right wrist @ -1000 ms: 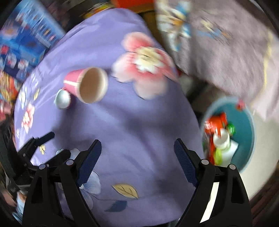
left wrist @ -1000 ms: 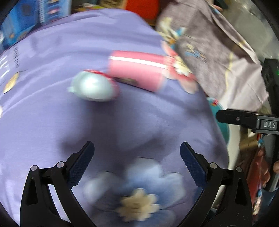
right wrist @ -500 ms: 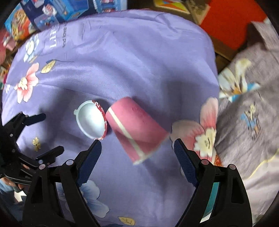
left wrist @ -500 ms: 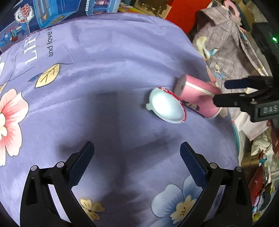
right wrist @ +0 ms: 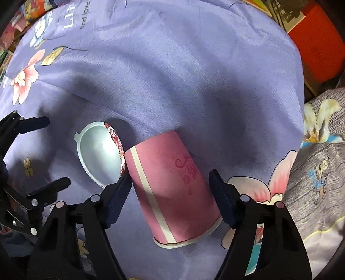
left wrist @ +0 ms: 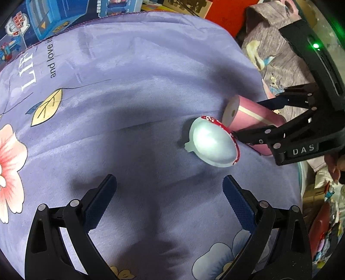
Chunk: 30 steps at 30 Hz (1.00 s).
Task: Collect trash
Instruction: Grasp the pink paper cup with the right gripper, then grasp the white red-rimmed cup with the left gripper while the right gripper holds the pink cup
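A pink paper cup [right wrist: 172, 189] lies on its side on the purple floral tablecloth [right wrist: 183, 75]. My right gripper [right wrist: 169, 178] points down over it, and its jaws are closing with the cup between them; the pads stand close beside the cup's walls. A silvery foil lid [right wrist: 99, 155] with a red rim lies just left of the cup's base. In the left wrist view the cup [left wrist: 252, 116] and lid [left wrist: 212, 144] sit at the right, with the right gripper [left wrist: 248, 118] astride the cup. My left gripper [left wrist: 169, 179] hangs open over bare cloth, short of the lid.
A grey patterned cloth [right wrist: 319, 183] drapes beyond the table's right edge. A teal bin rim [right wrist: 252, 258] shows below that edge. Toy boxes [left wrist: 64, 19] and a red box [right wrist: 317, 47] line the far side.
My right gripper swung over the table, came down around the pink cup and narrowed its jaws. The left gripper shifted, so the cup and lid now sit to its right.
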Tool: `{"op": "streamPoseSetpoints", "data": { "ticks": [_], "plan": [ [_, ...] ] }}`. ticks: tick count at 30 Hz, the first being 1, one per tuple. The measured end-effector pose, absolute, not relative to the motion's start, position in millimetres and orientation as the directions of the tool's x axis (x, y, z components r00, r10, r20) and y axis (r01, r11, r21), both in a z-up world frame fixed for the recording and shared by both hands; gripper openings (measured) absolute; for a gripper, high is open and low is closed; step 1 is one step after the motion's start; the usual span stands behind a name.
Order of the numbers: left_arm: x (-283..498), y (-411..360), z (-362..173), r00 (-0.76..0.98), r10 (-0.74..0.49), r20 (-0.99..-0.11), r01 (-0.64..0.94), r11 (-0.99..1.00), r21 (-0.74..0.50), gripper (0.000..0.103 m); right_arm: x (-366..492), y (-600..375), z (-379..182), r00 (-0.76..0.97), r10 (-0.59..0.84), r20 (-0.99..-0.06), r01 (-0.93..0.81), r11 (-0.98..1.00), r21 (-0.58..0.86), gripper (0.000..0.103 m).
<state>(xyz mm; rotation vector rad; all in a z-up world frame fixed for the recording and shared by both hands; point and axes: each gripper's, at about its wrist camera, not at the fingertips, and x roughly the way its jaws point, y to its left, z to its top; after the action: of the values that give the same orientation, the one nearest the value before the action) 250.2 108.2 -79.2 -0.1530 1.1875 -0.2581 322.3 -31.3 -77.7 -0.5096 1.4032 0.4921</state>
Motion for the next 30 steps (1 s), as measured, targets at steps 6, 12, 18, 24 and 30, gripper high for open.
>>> {"op": "streamPoseSetpoints", "data": {
  "ticks": [6,12,18,24,30],
  "plan": [
    [249.2,101.1,-80.0,0.352,-0.279,-0.894,0.111,0.960,-0.256,0.099,319.4,-65.6,-75.4,0.117,0.072,-0.991,-0.466,0.885,0.009,0.065],
    [247.6,90.8,-78.6,0.353,-0.260,-0.899,0.099,0.966,-0.240,0.099,310.3,-95.6,-75.4,0.126,0.093,-0.988,-0.389,0.921,0.037,0.065],
    [252.7,63.1,-67.2,0.372,-0.237,-0.897,0.169,0.968,-0.186,0.099,297.2,-114.1,-75.9,0.116,0.130,-0.985,-0.353,0.932,0.082,0.065],
    [263.0,27.0,-74.9,0.379,-0.155,-0.913,0.319,0.947,-0.029,0.099,289.6,-130.3,-76.7,0.101,0.168,-0.981,-0.312,0.941,0.129,0.065],
    [284.1,13.8,-90.3,0.365,-0.131,-0.922,0.342,0.940,0.002,0.099,285.7,-144.0,-81.3,0.105,0.194,-0.975,-0.265,0.951,0.161,0.065]
  ]
}}
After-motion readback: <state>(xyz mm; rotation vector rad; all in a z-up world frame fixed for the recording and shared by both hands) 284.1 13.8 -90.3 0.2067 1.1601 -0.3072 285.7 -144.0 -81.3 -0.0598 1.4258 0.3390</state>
